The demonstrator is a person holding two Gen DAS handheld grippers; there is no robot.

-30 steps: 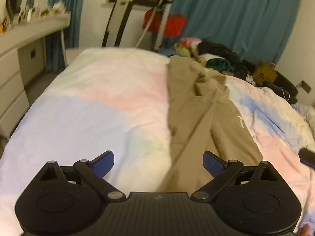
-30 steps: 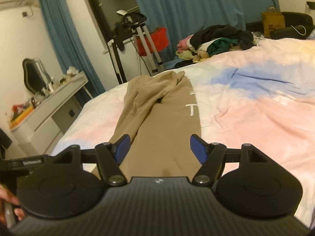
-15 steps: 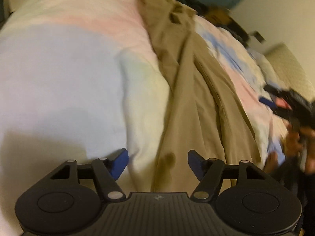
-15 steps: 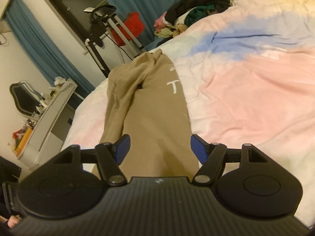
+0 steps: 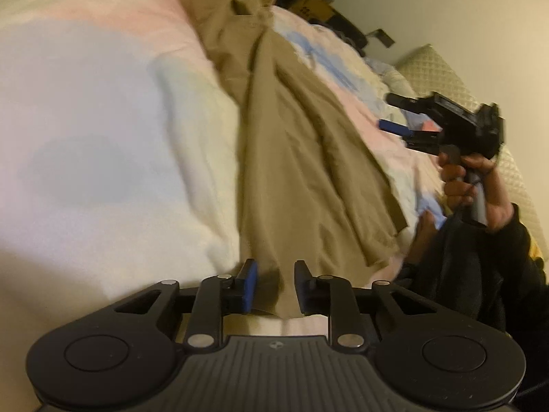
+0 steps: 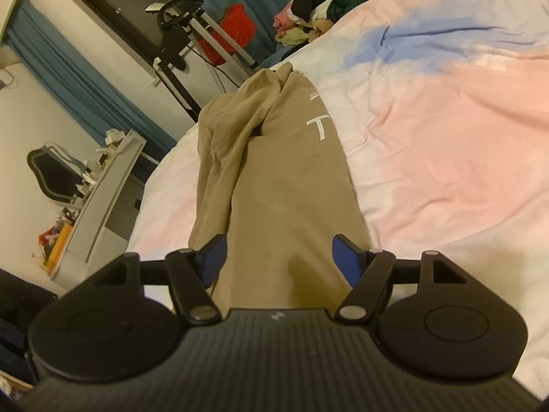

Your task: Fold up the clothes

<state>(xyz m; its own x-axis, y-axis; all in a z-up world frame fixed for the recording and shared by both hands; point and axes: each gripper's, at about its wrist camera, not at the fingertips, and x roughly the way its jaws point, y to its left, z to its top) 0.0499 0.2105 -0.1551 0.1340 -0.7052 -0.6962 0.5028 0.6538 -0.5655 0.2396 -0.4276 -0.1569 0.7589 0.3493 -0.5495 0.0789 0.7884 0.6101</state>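
While right tongs (image 6: 276,257) gape above trousers (image 6: 281,185), left tongs (image 5: 272,285) narrow around their hem

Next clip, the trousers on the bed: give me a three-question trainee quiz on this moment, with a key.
1. True or false: the right gripper is shut on the tan trousers.
2. Which gripper has its jaws narrowed around the trouser hem: A left, B right?
3. Fill in: the white letter printed on the trousers is ___.

Key: 1 false, its jaws stand wide open. 2 A, the left gripper. 3 T.
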